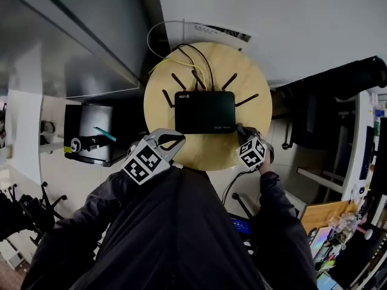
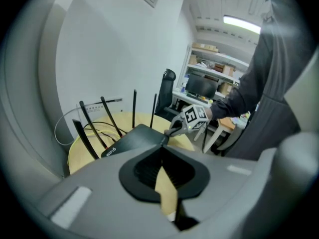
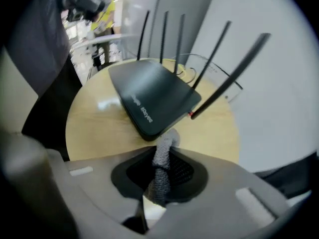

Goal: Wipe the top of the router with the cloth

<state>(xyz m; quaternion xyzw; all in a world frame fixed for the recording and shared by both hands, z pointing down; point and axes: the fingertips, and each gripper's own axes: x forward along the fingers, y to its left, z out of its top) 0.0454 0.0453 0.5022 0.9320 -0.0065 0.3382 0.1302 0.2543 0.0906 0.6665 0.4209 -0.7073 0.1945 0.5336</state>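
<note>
Jaws of the right tool [image 3: 167, 138] are clamped on one grey cloth [image 3: 160, 171] at the near right corner of the single black router [image 1: 204, 112]. The left tool [image 2: 162, 144], to its near left, has its jaws together on nothing. The router lies on the round wooden bench [image 1: 158, 116], with "WiFi6" in white at its far left corner and five antennas [image 1: 247, 100] along its far side.

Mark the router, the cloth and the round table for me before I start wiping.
router [image 1: 204, 110]: head view, middle of its black top.
cloth [image 3: 160, 173]: right gripper view, grey bunch pinched between the jaws.
round table [image 1: 199, 151]: head view, bare wood in front of the router.
</note>
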